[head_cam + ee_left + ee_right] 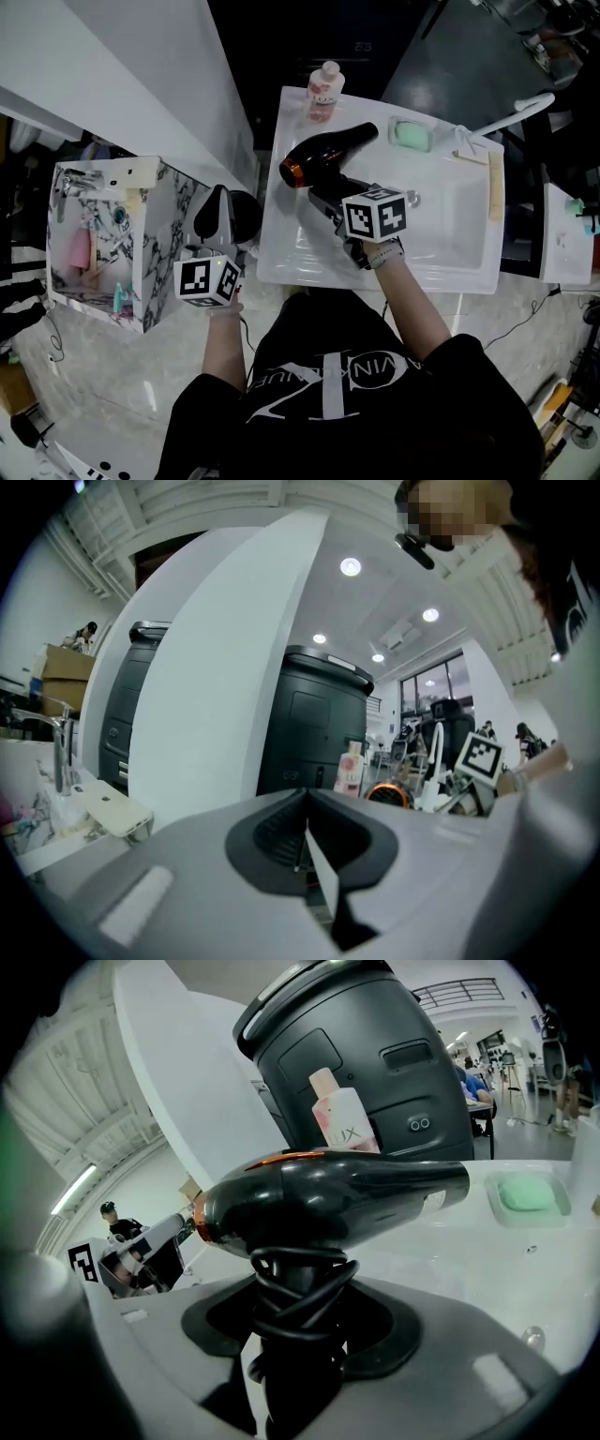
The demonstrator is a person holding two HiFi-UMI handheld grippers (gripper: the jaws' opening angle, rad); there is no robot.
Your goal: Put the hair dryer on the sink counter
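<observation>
Hair dryer (328,153) hangs over the back left of the white sink counter (277,236), its barrel lying roughly level; whether it touches the surface cannot be told. It is glossy black with a copper-orange ring (292,172) at one end, and its black cord (300,1288) is wound round the handle. The right tool (330,201) is clamped on that cord-wrapped handle, its jaws standing fairly wide around it. The left tool (219,194) is off the counter's left edge, its jaws together with nothing between them. On the counter a soap dish (391,123) holds one green bar of soap (411,136), and one pink bottle (324,89) stands at the back edge just beyond the dryer. One white faucet (511,111) sits at the right rear corner. To the left, an open marble-patterned box (161,246) holds pink items (80,248) and a small teal bottle (119,298).
</observation>
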